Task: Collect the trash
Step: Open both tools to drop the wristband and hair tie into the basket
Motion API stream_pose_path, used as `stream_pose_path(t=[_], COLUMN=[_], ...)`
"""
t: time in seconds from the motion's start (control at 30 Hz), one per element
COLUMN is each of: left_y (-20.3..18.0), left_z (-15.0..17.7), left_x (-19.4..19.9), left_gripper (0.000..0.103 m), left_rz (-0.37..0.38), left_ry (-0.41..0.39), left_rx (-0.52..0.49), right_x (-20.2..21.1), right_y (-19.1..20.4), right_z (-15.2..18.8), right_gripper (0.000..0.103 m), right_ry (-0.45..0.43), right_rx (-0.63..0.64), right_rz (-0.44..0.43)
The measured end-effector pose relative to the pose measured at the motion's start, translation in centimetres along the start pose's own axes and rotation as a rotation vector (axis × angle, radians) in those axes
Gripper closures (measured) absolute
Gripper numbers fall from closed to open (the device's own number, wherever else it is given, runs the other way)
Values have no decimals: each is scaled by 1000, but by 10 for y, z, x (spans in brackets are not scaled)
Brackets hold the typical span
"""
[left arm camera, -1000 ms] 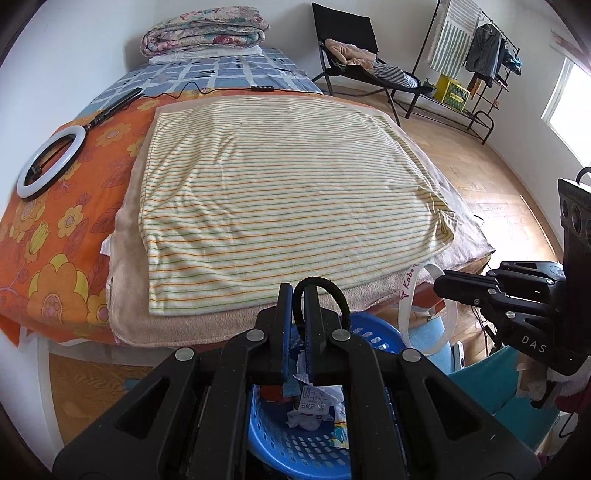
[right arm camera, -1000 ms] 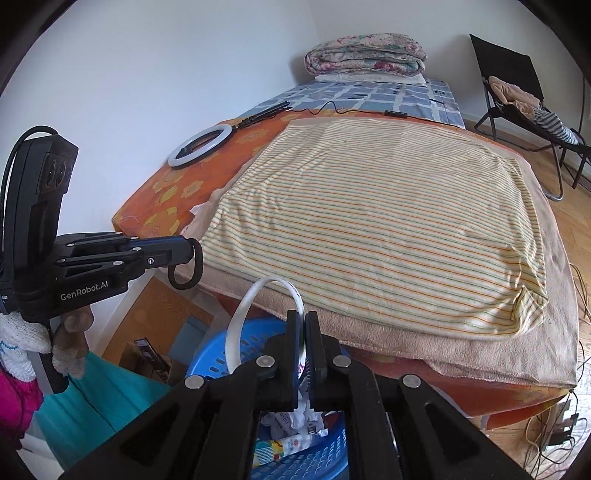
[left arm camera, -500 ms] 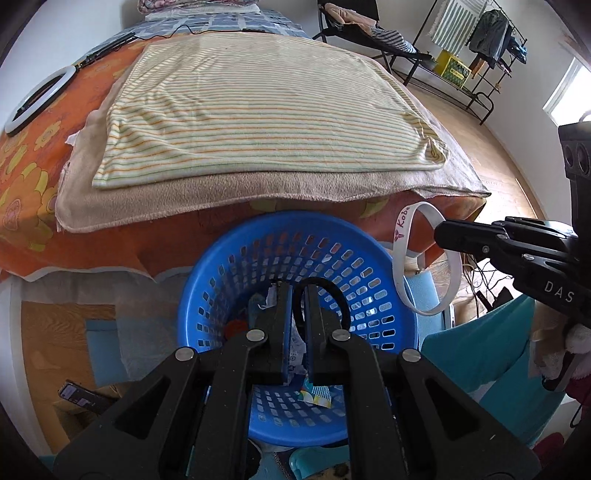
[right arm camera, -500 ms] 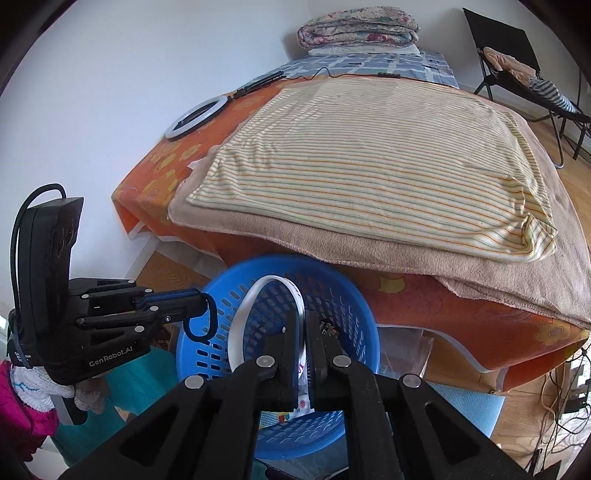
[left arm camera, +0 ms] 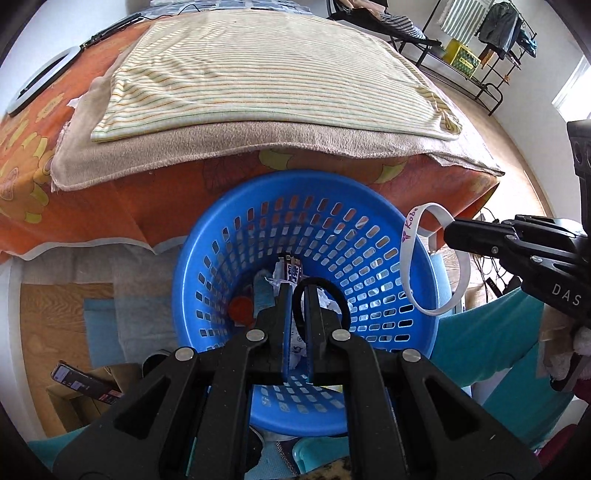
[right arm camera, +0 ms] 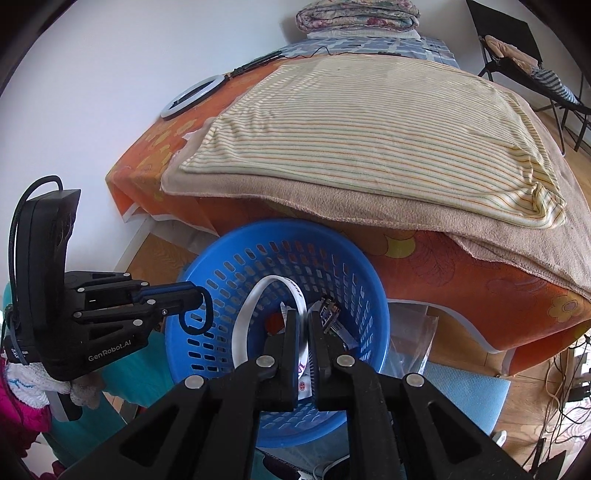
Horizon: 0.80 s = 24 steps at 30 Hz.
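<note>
Wristbands are what you carry: your left claw (left arm camera: 298,291) pinches a black band (left arm camera: 325,295) at lower centre, your right claw (right arm camera: 303,317) a white band (right arm camera: 247,325), both above the blue basket (left arm camera: 424,266). They look light, thin and floppy, so an edge pinch should serve. Crumpled wrappers (left arm camera: 291,271) on the basket floor are half hidden behind the fingers.

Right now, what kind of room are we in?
Most likely a bedroom in a home: a bed with a striped blanket, folded quilts at its far end, and a clothes rack by the window. A blue basket stands at its foot.
</note>
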<state>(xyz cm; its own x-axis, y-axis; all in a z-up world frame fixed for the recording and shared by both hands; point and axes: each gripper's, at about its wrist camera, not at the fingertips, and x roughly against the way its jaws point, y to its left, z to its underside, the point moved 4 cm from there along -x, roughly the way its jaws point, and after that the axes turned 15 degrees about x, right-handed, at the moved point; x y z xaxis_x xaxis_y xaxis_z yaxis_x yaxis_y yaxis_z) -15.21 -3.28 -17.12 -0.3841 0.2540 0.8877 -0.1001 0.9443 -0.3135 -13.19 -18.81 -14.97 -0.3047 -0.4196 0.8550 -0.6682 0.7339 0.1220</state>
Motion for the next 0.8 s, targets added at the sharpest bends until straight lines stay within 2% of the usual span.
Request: stream_pose_path(t=[0.13,0.3,0.33,0.4,0.43,0.47,0.5,0.6,0.7,0.8], left_y=[0,4,4,4,4,5,5,6,8,9], left_z=[1,1,1,2,2,2,2,1,1,0], left_x=[-2,-6,-7,-8,-8,-7,-6,-7,-9,-9], left_gripper=[99,99,95,75,54,45,45,45,45,36], left_rz=[-8,-24,-29,-37,-46,-51,-52,-61,-69,-86], left_ry=[3,14,16,14,6,-6,-15,-17,-14,-21], left_rx=[-4,2,2,0,0,1,1,2,8,14], right_x=[-4,-7,-7,-8,-9,-9,-10,-10,-10,-9], right_y=[-1,0,-1,-2,-3,-4,-5,-7,-7,-8], right_z=[1,2,3,4,5,6,6,7,7,7], right_gripper=[91,76,74,68,64,55,48,36,27,19], right_ry=[10,13,15,22,26,27,28,30,33,32], right_rx=[-2,-5,-6,-10,-14,-18,-23,-31,-39,-48], right_rz=[-1,-2,0,3,5,6,8,13,14,25])
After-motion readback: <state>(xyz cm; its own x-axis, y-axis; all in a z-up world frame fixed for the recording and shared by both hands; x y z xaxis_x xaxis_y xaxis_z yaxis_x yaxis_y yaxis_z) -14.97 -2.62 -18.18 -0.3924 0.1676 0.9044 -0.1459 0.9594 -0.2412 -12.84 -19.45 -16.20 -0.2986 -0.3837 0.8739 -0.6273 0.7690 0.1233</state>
